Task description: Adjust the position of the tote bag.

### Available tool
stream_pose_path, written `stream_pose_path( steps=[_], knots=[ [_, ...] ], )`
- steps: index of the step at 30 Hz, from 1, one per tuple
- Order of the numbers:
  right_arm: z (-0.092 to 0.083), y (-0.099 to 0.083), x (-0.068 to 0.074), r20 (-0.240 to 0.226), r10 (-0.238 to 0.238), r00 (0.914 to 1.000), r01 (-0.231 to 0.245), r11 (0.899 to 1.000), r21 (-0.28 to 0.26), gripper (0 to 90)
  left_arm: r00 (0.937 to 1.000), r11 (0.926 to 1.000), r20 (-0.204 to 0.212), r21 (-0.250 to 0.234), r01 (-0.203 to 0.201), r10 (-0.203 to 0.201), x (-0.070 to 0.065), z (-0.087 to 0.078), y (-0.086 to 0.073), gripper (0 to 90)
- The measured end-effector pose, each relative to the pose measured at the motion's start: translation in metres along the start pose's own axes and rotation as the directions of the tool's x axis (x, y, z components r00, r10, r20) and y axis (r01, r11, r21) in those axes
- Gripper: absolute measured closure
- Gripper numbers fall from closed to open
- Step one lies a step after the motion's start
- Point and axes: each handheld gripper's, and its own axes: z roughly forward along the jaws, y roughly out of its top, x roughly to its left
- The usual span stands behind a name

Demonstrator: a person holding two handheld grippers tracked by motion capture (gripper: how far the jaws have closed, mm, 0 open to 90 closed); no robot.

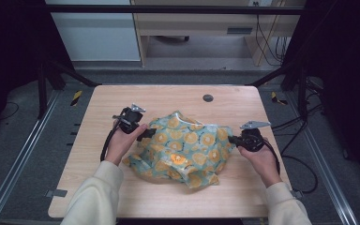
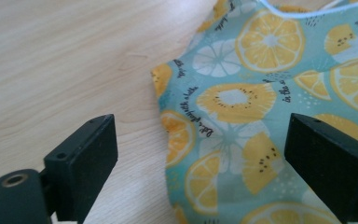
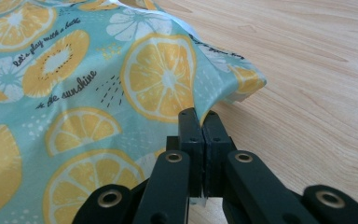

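Lemon-print cloth (image 1: 183, 149) lies crumpled mid-bench (image 1: 122, 197) in the high view, between the left gripper (image 1: 146, 135) and the right gripper (image 1: 232, 139). In the left gripper view its fingers (image 2: 86, 158) stand wide apart, the cloth's edge between them, unpinched. In the right gripper view its fingers (image 3: 189, 130) are clamped together on a fold of the cloth's edge.

You wear cream long sleeves (image 1: 96, 194) that reach to the wrists. Your left gripper (image 1: 146, 134) and right gripper (image 1: 231, 139) are matte black, each topped by a grey three-cornered plate (image 1: 255, 124) and trailing a black cable (image 1: 107, 140). Their jaws are square black blocks on linked arms with brass-ringed pivot holes (image 3: 174, 157).
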Motion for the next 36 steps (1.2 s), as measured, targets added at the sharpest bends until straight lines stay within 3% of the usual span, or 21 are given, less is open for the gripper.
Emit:
stream_pose_path(
  steps=[5,13,16,21,25,27,29,31,36],
  knots=[
    [0.001,0.000,0.001,-0.003,0.000,1.0000,0.000,1.000,0.002,89.6,0.9998,0.9991,0.020,0.042,0.002,-0.002,-0.004,0.013,-0.001,7.8],
    [0.003,0.004,0.006,-0.011,-0.008,0.9999,0.008,1.000,-0.003,89.6,0.9989,0.9985,0.047,0.054,0.003,-0.005,-0.012,0.027,-0.007,8.2],
    [0.002,0.006,0.008,-0.015,-0.016,0.9998,0.016,1.000,-0.011,89.6,0.9996,0.9977,0.026,0.068,0.001,-0.003,-0.014,0.031,-0.009,12.6],
    [0.001,0.009,0.010,-0.012,-0.026,0.9996,0.026,0.999,-0.020,89.6,0.9998,0.9959,-0.011,0.090,-0.013,0.014,-0.016,0.036,-0.014,35.0],
    [0.000,0.009,0.010,-0.011,-0.024,0.9997,0.023,0.999,-0.024,89.6,0.9993,0.9953,-0.033,0.095,-0.015,0.018,-0.016,0.038,-0.016,35.0],
    [-0.001,0.009,0.010,-0.012,-0.023,0.9997,0.023,0.999,-0.023,89.6,0.9985,0.9956,-0.054,0.093,-0.009,0.015,-0.013,0.039,-0.017,29.5],
    [-0.001,0.009,0.009,-0.012,-0.021,0.9997,0.021,0.999,-0.026,89.6,0.9988,0.9953,-0.048,0.097,0.000,0.005,-0.011,0.039,-0.019,27.1],
    [-0.001,0.009,0.009,-0.012,-0.020,0.9997,0.020,0.999,-0.027,89.6,0.9992,0.9945,-0.039,0.105,0.003,0.001,-0.012,0.040,-0.021,29.1],
    [-0.001,0.009,0.010,-0.011,-0.020,0.9997,0.020,0.999,-0.025,89.6,0.9995,0.9925,-0.029,0.122,-0.009,0.012,-0.013,0.040,-0.022,43.9]
  ],
)
